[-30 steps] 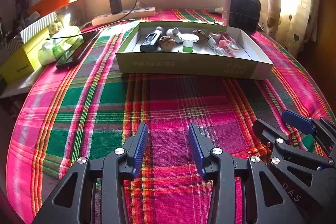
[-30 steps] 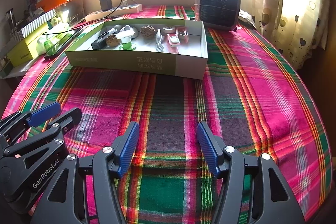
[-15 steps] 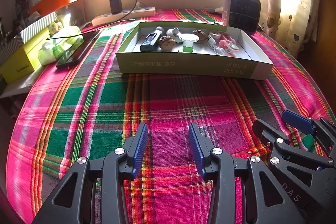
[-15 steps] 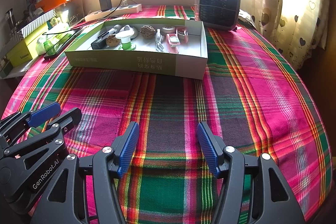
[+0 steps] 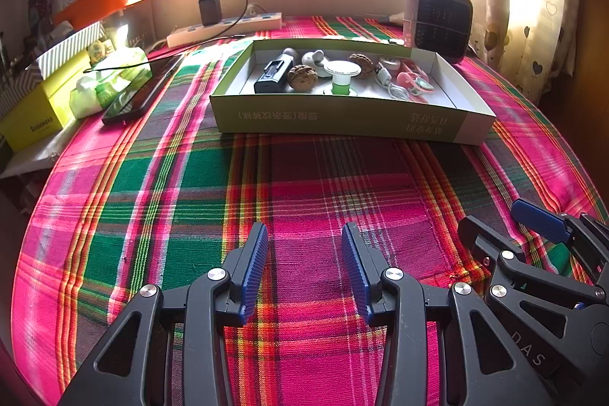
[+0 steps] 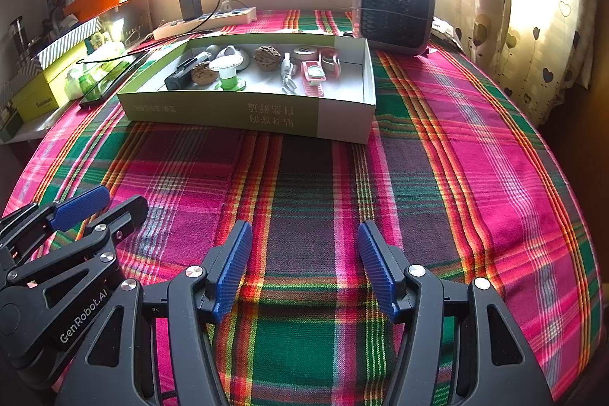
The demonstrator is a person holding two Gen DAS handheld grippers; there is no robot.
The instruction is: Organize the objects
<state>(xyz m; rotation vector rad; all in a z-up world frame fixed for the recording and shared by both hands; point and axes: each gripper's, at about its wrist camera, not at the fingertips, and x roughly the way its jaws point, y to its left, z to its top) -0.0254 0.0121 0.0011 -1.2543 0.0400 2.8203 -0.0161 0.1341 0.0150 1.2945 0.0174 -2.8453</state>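
- Left wrist view: the left gripper (image 5: 304, 267) sits at the bottom centre of the frame, jaws apart with only plaid tablecloth (image 5: 152, 185) showing between the blue pads, holding nothing
- The right gripper (image 5: 506, 227) shows at the lower right edge, jaws also parted and empty
- A shallow green-and-white cardboard box (image 5: 342, 118) lies in the upper middle, well apart from both grippers; inside are a black device (image 5: 270, 77), a walnut (image 5: 302, 77), a white-topped green stand (image 5: 341, 77) and a pink item (image 5: 415, 82)
- A phone (image 5: 141, 94) lies at left of the box, a small heater (image 5: 439, 19) at upper right, a power strip (image 5: 224, 29) behind
- Right wrist view: the right gripper (image 6: 304, 269) fills the bottom centre, jaws wide, gripping nothing, cloth visible between the pads
- The left gripper (image 6: 110, 206) pokes in at lower left, open and empty
- The box (image 6: 247, 109) sits in the upper left-centre with its contents, the heater (image 6: 394, 12) just behind its right end
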